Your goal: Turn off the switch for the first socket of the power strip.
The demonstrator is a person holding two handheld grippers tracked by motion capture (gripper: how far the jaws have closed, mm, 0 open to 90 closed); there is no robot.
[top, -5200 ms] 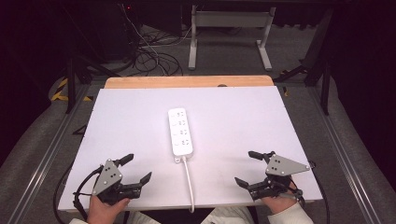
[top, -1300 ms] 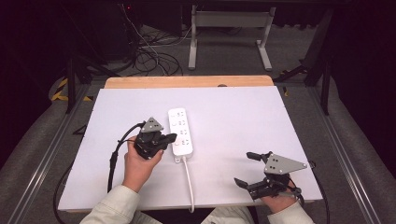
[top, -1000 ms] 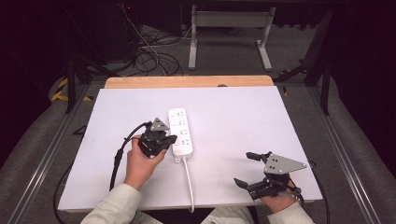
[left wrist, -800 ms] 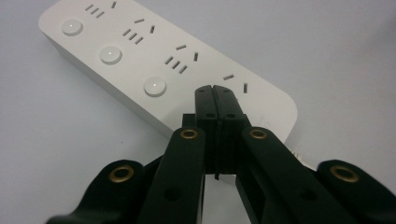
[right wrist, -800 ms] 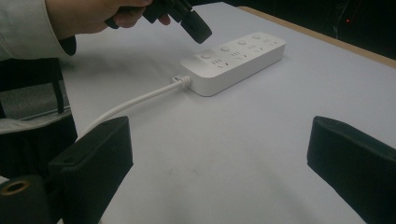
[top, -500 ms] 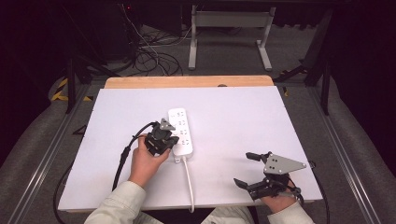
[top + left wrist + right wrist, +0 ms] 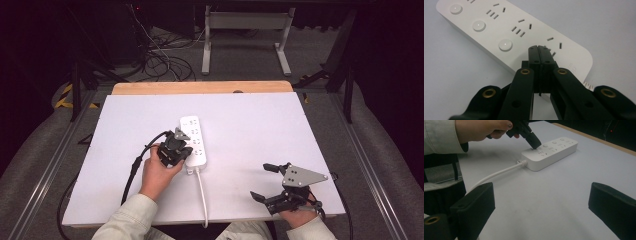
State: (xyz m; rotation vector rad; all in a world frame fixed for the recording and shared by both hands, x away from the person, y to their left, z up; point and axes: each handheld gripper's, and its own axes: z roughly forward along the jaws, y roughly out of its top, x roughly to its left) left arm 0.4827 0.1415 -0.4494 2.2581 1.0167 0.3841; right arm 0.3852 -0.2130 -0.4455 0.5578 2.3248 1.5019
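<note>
White power strip (image 7: 193, 141) lying flat near the middle of the white table (image 7: 260, 125), long axis running away from the person, white cord (image 7: 202, 192) trailing off the near edge. 3 round buttons (image 7: 505, 45) in a row along 1 side, socket slots beside them.

Left gripper (image 7: 181, 148) tilted down over the strip's near end, jaws pressed fully together with nothing between them, closed tip at or just above the last socket by the cord end; actual contact hard to tell. Left hand (image 7: 159, 171) wrapped around its body.

Right gripper (image 7: 262, 181) resting at the table's near right edge, well apart from the strip, jaws spread wide, empty.
</note>
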